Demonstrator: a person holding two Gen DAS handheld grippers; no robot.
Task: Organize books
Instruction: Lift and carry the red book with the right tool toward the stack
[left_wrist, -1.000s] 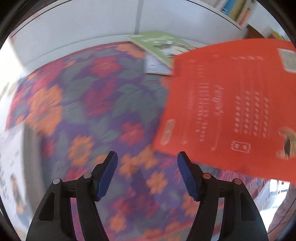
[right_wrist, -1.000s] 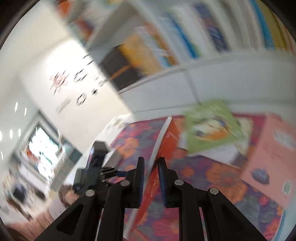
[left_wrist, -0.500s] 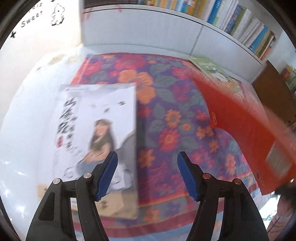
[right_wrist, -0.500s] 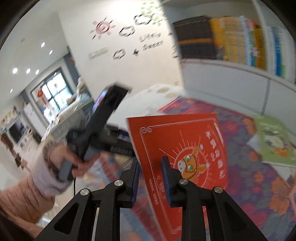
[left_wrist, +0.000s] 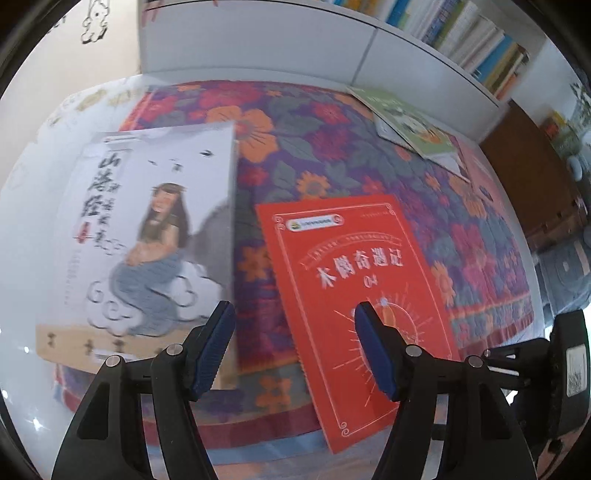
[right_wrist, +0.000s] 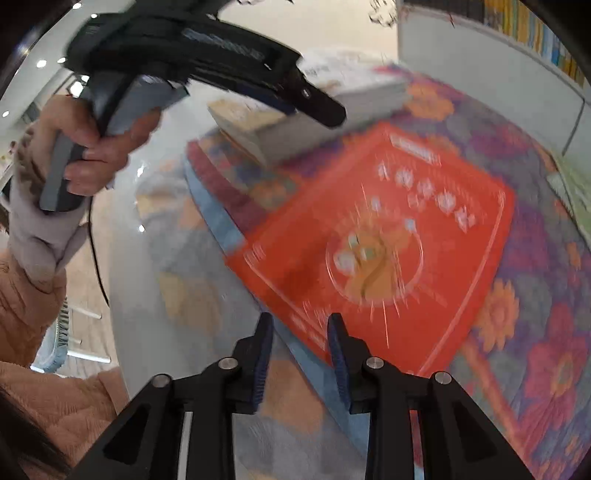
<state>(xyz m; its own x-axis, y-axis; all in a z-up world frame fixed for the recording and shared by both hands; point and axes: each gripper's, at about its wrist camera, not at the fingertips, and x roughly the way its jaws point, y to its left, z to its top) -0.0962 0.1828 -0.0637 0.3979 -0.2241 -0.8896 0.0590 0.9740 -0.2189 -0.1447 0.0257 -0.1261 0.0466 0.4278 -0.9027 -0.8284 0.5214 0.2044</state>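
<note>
**Red book set flat on the quilt — right claw letting go**

The red book (left_wrist: 354, 291) lies face up on the flowered quilt (left_wrist: 325, 133), its near corner reaching the quilt's front edge. Taking this book as the reference mark: the white book (left_wrist: 147, 251) lies just beside it on the side toward the wall, apart from it with a strip of quilt between; the green book (left_wrist: 410, 122) lies well beyond it, close to the shelf unit (left_wrist: 258, 40) at the back.

Right gripper (right_wrist: 300, 343): its jaws have just been opening. They stand a little apart at the red book's near edge, and the pads do not press on it — though blur hides whether any part of the cover lies between them. Left gripper (left_wrist: 293, 343): jaws spread about halfway, nothing between them, hovering above the gap between the red and white books.

Handling judgement: the red book looks thin and light, with a glossy, probably slick cover that will bend if lifted by one corner. The best hold is likely at the overhanging near edge, close to the spine. The white book is thick and stiff, likely heavier, and needs a wider bite.
</note>
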